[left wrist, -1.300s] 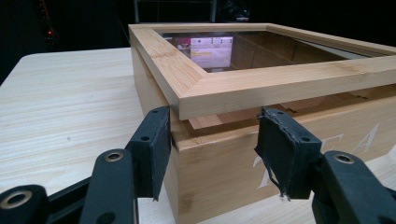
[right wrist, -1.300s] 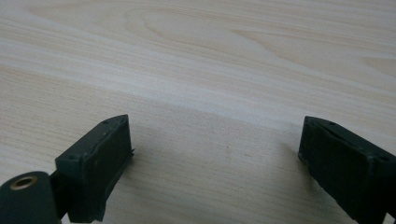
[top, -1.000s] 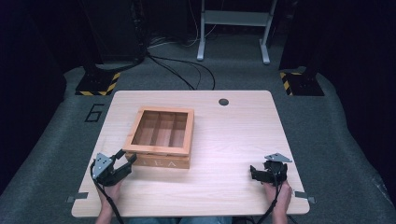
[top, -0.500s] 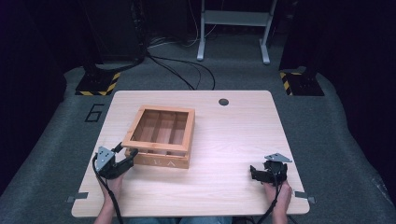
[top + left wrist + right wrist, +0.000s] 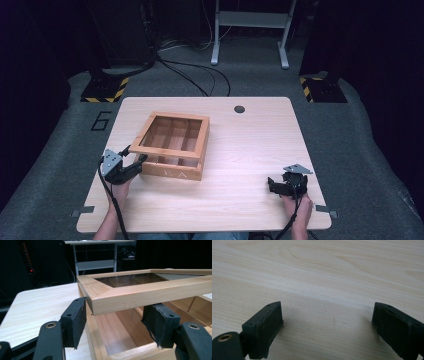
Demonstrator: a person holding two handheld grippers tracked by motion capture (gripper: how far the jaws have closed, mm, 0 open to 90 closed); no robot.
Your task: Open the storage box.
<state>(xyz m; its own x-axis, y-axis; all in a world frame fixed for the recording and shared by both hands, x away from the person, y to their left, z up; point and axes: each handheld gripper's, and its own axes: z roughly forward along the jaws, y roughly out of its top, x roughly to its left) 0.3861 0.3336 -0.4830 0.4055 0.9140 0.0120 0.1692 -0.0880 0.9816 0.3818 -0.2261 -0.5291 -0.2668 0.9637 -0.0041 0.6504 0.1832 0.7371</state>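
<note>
Pale, smooth, matt wood-grain table [image 5: 240, 150]. Warm, smooth wooden box [image 5: 172, 170] at centre left, its wooden lid [image 5: 150, 290] framing a glossy clear pane. Matt black gripper pads [image 5: 75, 320], frayed at edges.

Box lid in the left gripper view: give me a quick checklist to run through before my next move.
1. Lid raised off the box at the near edge: ok.
2. Left gripper clamped on the lid: not ok. Its jaws have just been opening, and the lid's corner sits between the pads, unpinched.
3. Lid resting on the pad inside the box: cannot tell.
4. Right gripper open, nothing between its jaws: ok.
5. Right gripper well away from the box, over bare table: ok.
</note>
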